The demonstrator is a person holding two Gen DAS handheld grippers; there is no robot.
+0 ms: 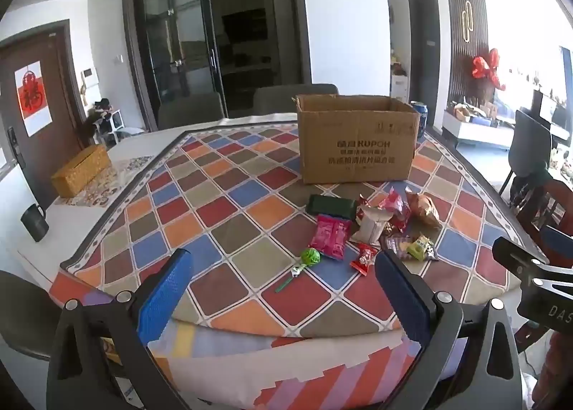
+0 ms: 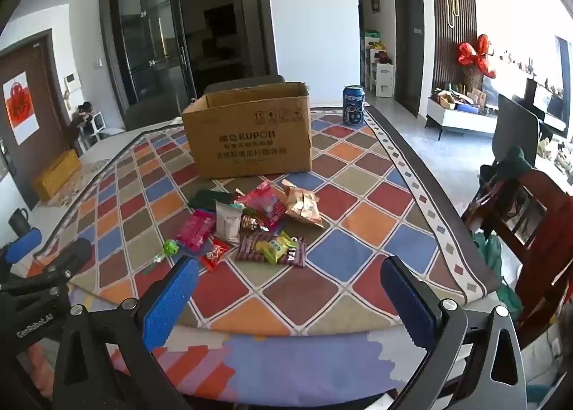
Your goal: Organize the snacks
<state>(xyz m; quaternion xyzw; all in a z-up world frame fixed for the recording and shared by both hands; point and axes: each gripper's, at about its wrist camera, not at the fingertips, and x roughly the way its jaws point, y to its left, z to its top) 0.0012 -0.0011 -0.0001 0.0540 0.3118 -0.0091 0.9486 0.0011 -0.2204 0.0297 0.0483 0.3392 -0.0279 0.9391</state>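
Nearby, both wide-open claws, left (image 1: 283,277) and right (image 2: 292,286), hover above the table edge (image 2: 322,334).

The right gripper (image 2: 286,297), with blue textured pads on black arms, hangs with its jaws wide apart and nothing between them above the near edge of a table covered by a cloth of red, blue, orange and brown diamonds (image 2: 358,195). Ahead lies a loose pile of wrapped snacks (image 2: 258,227), among them a green-headed lollipop (image 2: 171,247), a pink packet (image 2: 196,231), a small red sachet (image 2: 215,255) and a tan crinkled bag (image 2: 303,207). Beyond the pile an open brown cardboard box (image 2: 250,138) stands upright, with a blue Pepsi can (image 2: 353,105) near its right side, and the left gripper (image 2: 39,259) shows at the left edge.
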